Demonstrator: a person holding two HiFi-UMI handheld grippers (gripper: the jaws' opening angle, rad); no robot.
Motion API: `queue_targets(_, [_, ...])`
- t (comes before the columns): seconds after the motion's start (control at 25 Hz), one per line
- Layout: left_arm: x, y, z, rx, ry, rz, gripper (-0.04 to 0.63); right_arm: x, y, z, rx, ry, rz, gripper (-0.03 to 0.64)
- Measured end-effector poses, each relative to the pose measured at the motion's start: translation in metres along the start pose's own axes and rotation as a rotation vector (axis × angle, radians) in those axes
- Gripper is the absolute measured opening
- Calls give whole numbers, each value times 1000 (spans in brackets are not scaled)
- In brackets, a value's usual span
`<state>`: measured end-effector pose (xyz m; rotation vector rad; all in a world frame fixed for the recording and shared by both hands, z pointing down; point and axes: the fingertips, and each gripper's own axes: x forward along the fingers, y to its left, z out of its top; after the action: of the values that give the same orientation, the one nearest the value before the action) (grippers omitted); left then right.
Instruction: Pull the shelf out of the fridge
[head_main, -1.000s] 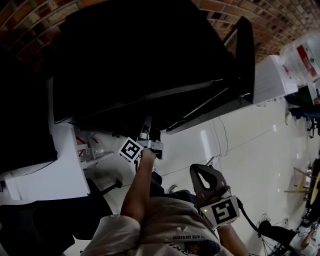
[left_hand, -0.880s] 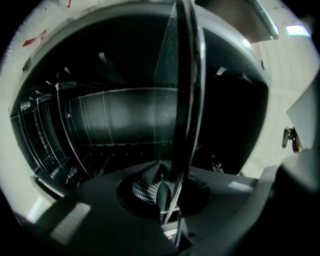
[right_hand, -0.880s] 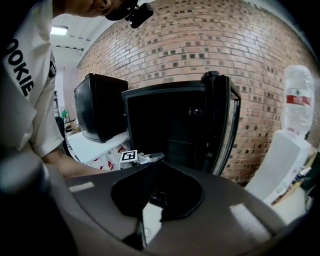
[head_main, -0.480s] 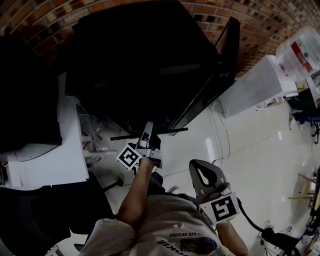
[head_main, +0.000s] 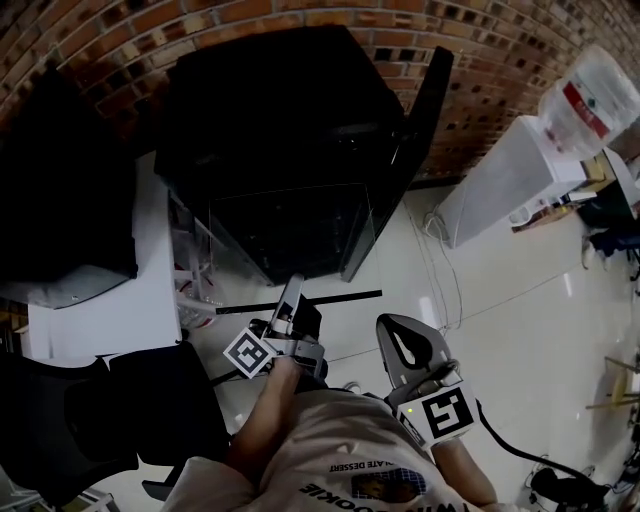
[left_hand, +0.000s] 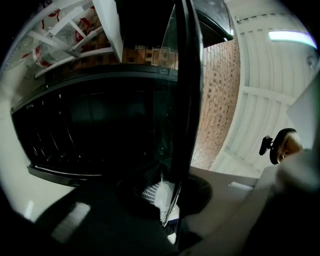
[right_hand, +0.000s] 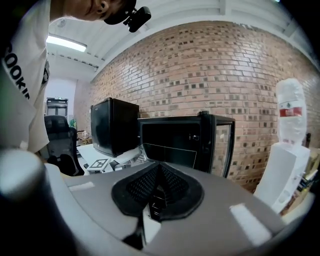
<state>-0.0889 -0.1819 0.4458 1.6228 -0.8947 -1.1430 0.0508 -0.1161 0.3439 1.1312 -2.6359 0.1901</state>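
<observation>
Most of the pull looks done; what remains seems small. At 9 o'clock in the head view sits the white desk (head_main: 100, 335), just beside the fridge's left flank. Near the centre, toward 6 o'clock, the left tool (head_main: 292, 292) is closed on the shelf (head_main: 340, 296); its own view shows the thin glass pane edge-on, running up between the pressed-together jaws. The shelf's dark trim lies across the floor area in front of the fridge (head_main: 270, 110), at 6 o'clock from the cabinet; the right gripper view shows the pane hanging level before the open front. The glass is hard to trace, so I cannot tell for sure that its far edge is free of the cabinet; my reading is that it is out or very nearly so. The fridge stands at 12 o'clock against the brick wall, with its door (head_main: 425, 110) swung open at 1 o'clock. At 5 o'clock the right tool (head_main: 393, 335) is held back near the person's chest, well apart from the shelf; its jaws are together with nothing between them. At 2 o'clock stands a white cooler (head_main: 500, 180). Left to do, as I judge it: draw the pane fully clear; then find it a place to rest.
</observation>
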Motion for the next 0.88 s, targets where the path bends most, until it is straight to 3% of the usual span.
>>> queue_targets(0.48, [-37, -87, -10, 126, 18, -115, 17, -15, 22, 25, -37, -94, 71, 5])
queue_targets(0.88, [-47, -120, 2, 138, -18, -186, 15, -20, 35, 39, -51, -143, 81, 3])
